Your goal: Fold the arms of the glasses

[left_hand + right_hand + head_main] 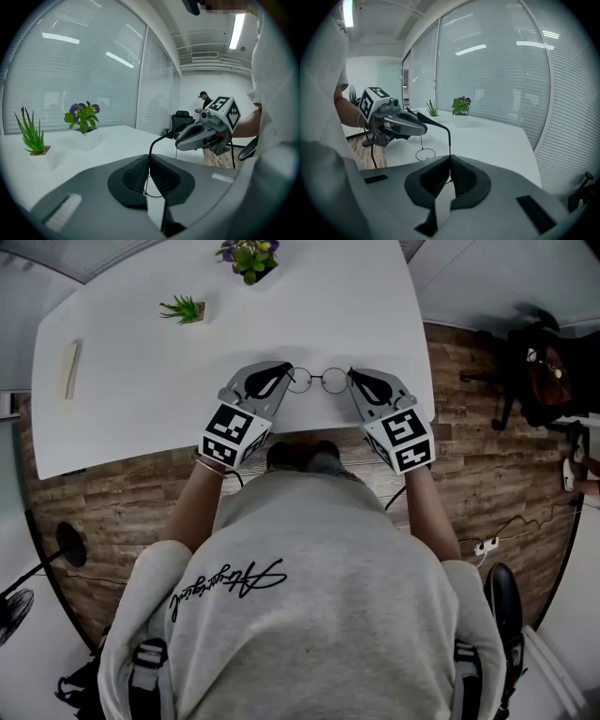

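Note:
Round wire glasses [317, 381] hang just above the white table [141, 399], held between both grippers. My left gripper [287, 374] is shut on their left end and my right gripper [352, 376] on their right end. In the left gripper view the left gripper [150, 159] pinches a black arm [161, 137], which curves away toward the right gripper [199, 133]. In the right gripper view the right gripper [450, 158] is shut on the other black arm [440, 125], which runs to the left gripper [398, 124]. One lens ring [425, 153] hangs below it.
A small spiky green plant [185, 309] and a purple-flowered pot [248, 257] stand at the table's far side. A pale flat object [69, 368] lies at the far left. The table's near edge [309, 432] is right under the grippers. A dark chair [539, 371] stands on the wooden floor at the right.

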{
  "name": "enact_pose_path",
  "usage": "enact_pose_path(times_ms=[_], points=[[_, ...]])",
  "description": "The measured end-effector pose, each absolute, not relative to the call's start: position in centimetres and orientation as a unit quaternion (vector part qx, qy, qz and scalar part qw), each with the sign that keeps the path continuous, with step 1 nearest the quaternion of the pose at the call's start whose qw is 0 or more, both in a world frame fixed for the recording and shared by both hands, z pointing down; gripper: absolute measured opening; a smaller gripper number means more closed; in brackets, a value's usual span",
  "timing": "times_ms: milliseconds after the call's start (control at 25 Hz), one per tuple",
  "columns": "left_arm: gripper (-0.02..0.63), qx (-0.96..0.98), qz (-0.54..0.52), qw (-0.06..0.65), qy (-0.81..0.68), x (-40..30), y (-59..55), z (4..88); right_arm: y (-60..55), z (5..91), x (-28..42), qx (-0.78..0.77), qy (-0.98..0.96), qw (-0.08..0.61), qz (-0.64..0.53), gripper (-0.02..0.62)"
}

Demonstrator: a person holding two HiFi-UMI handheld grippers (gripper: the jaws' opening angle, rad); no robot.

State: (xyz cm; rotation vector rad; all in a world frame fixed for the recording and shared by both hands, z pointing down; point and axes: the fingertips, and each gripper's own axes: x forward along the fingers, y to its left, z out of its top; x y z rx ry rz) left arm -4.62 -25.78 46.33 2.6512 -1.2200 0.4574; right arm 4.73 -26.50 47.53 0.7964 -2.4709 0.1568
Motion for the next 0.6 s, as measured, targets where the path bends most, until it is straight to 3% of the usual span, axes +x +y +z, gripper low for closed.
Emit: enact_pose_path(times_ms=[600], points=[[0.009, 0.897, 0.127, 0.11, -0.409, -5.0, -25.5, 46.2, -25.6, 48.3, 2.8, 0.268, -0.894, 0.356, -0.052, 0.003]])
